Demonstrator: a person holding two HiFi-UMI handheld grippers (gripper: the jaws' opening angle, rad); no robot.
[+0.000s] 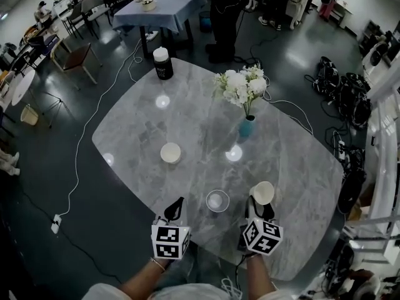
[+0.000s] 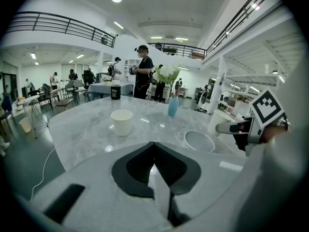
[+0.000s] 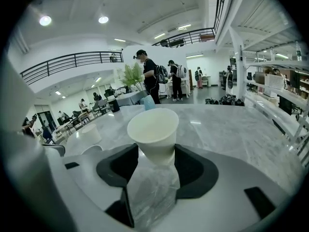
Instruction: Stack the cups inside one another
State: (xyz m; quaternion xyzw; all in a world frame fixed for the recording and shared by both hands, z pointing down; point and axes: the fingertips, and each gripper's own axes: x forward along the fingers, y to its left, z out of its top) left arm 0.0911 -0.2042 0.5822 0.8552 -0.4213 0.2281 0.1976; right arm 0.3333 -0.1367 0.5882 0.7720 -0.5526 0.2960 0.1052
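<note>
While my right tongs [image 3: 155, 154] pinch white cup [image 3: 153, 129] low by base, my left tongs [image 2: 154, 148] sit closed, empty. Clear cup [image 1: 217, 200] on desk [image 1: 187, 117] at 9 o'clock of held cup; second white cup [image 1: 170, 152] at 11. Risk: low grip lets cup tilt, rim knocks clear cup over.

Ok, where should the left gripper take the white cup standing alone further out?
Take the white cup across its side wall just under the rim, coming in level from the near side. It stands upright, mouth up, apart from everything else, and widens upward, so the jaws should not slide off there.
</note>
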